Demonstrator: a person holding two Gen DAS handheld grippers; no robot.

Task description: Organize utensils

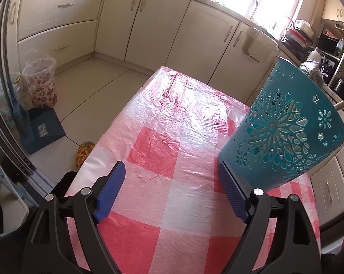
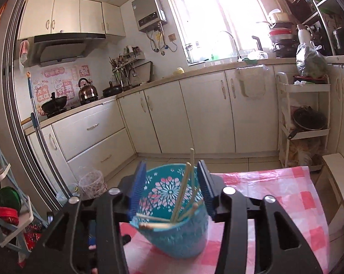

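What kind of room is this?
A home kitchen, most likely: a metal kettle on the stove, cream cabinets under a sink tap, and a red-checked tablecloth.

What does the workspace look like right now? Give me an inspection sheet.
Surface: table under a pink checked plastic cloth, wrinkled.
Job's things: teal cutout holder upright on the cloth; chopsticks inside it, leaning.
Clutter: nothing seen on the cloth.
Grippers: left gripper open over the cloth, nothing between its pads, holder beside its right pad. Right gripper open above the holder's mouth, pads either side of the chopsticks, not pressing on them.
Cables: nothing seen.
Surroundings: cream cabinets, bright window, white shelf cart, bin on the floor.
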